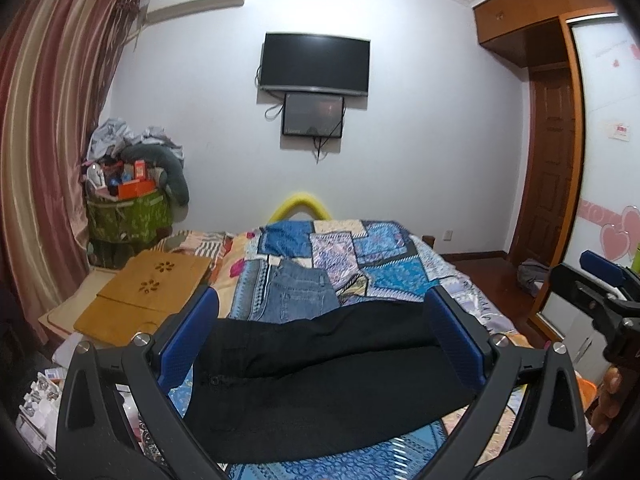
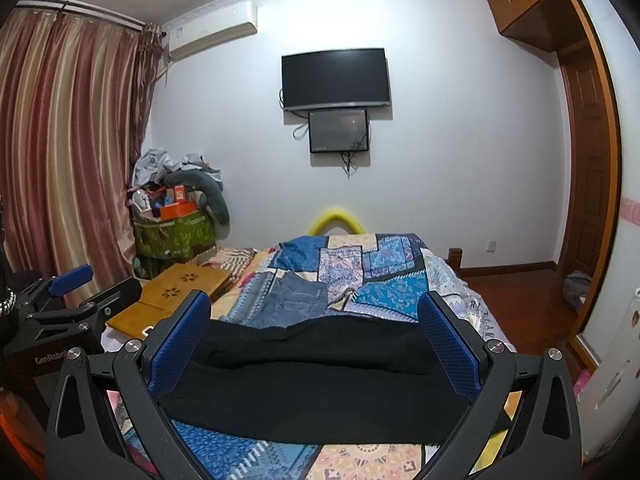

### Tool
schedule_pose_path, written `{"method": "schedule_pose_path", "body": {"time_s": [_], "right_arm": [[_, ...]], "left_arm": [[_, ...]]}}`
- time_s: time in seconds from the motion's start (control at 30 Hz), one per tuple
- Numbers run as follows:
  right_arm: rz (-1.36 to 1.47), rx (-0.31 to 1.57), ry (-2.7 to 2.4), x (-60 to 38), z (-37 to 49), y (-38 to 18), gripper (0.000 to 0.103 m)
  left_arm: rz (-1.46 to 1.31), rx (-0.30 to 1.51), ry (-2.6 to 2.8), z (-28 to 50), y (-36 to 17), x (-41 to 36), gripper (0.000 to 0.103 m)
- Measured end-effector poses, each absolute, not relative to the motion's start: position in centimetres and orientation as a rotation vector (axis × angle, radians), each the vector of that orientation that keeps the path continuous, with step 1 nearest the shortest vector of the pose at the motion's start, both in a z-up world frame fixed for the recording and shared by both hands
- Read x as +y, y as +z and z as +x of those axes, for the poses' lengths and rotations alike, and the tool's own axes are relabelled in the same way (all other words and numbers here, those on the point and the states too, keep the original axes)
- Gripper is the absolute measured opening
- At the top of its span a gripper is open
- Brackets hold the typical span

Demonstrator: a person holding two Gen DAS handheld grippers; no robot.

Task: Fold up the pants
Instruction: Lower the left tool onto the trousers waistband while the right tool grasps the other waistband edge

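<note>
We hold both tools level above the near end of the bed [image 1: 404,280], each with its blue fingers spread wide and gripping nothing. The left gripper [image 1: 322,320] and the right gripper [image 2: 314,320] look along the black pants [image 1: 320,384], which lie across the patchwork quilt [image 2: 384,292] just under us, folded over on themselves, with a raised fold along their far edge. Beyond them a pair of blue jeans [image 1: 298,294] lies flat on the quilt, just behind the black cloth; we cannot tell whether the two touch. To the left a wooden lap tray [image 1: 148,294] rests at the bed's side, and farther back stands a green bag [image 2: 176,238] heaped with clutter. A dark television [image 2: 335,78] hangs on the far wall.
</note>
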State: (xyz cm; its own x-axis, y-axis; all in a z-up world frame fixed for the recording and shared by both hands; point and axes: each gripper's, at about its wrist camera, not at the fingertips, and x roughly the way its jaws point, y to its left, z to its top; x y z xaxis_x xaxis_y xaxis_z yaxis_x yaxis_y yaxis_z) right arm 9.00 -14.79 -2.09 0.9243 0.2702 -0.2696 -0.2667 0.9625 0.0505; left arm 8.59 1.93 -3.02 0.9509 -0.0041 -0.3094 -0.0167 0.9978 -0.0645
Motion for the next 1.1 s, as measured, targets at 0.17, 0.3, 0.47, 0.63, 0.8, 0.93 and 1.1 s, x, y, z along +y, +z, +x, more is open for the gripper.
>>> {"method": "schedule_pose_path", "body": {"time_s": [0.17,0.3,0.47,0.63,0.8,0.93,1.1], "right_arm": [[0.017,0.343,0.269,-15.2,13.0,-3.5,0.103],[0.008,0.409,0.257,-15.7,16.5,-5.0,0.103],[-0.003,0.501,0.246,-16.6,20.7,-7.5,0.103],[-0.045,0.589,0.226,-17.6,24.3,-10.0,0.103],[-0.085,0.681,0.245,-18.2,28.9,-11.9,0.103],[-0.112,0.757,0.279,-18.3,32.1,-13.8,0.103],[-0.152,0.841,0.338,-17.5,36.2,-16.0,0.101]], "left_arm": [[-0.053,0.391,0.053,14.1,-5.0,3.8,0.103],[-0.067,0.464,0.069,18.8,-6.9,6.0,0.103],[-0.085,0.595,0.106,25.9,-10.3,9.8,0.103],[-0.072,0.718,0.172,31.8,-14.4,13.9,0.099],[-0.068,0.868,0.188,36.8,-19.6,17.2,0.088],[-0.080,0.960,0.197,39.1,-23.6,19.1,0.084],[-0.087,1.065,0.201,41.9,-27.4,20.8,0.073]]}}
